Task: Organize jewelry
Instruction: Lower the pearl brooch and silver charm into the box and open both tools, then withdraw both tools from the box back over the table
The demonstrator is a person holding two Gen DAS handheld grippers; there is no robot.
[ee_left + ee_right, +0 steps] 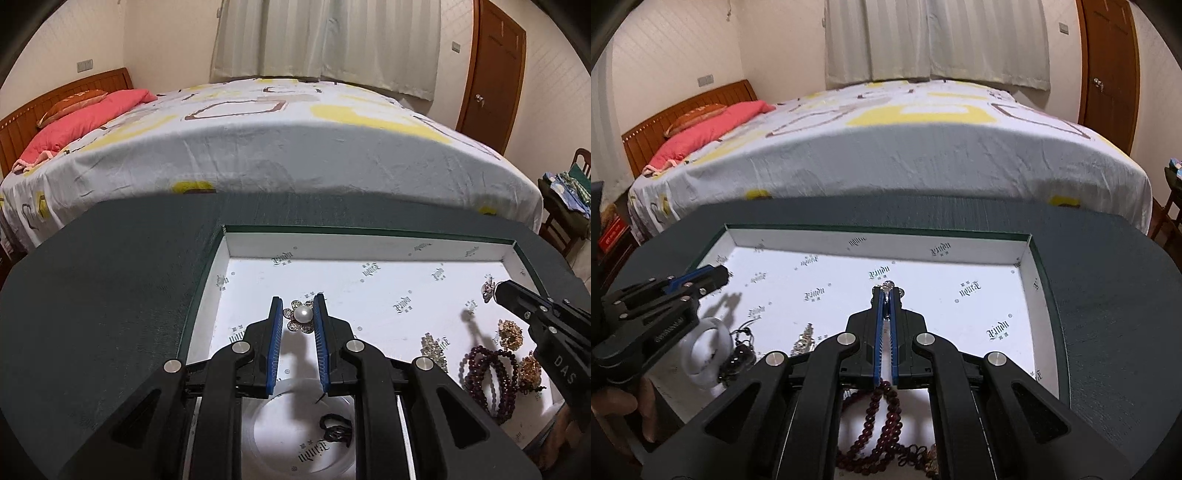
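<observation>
Nearest, the dark bead strand [882, 417] lies at the box's [369, 248] near edge and could snag. Further in, the left gripper [298, 314] pinches the pearl flower brooch [303, 315] by its edges; that hold could slip. Toward the far right corner, the right gripper [886, 299] clamps a small silver piece [887, 286].

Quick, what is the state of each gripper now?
Left gripper: closed on the pearl flower brooch.
Right gripper: closed on a small silver jewelry piece.
</observation>
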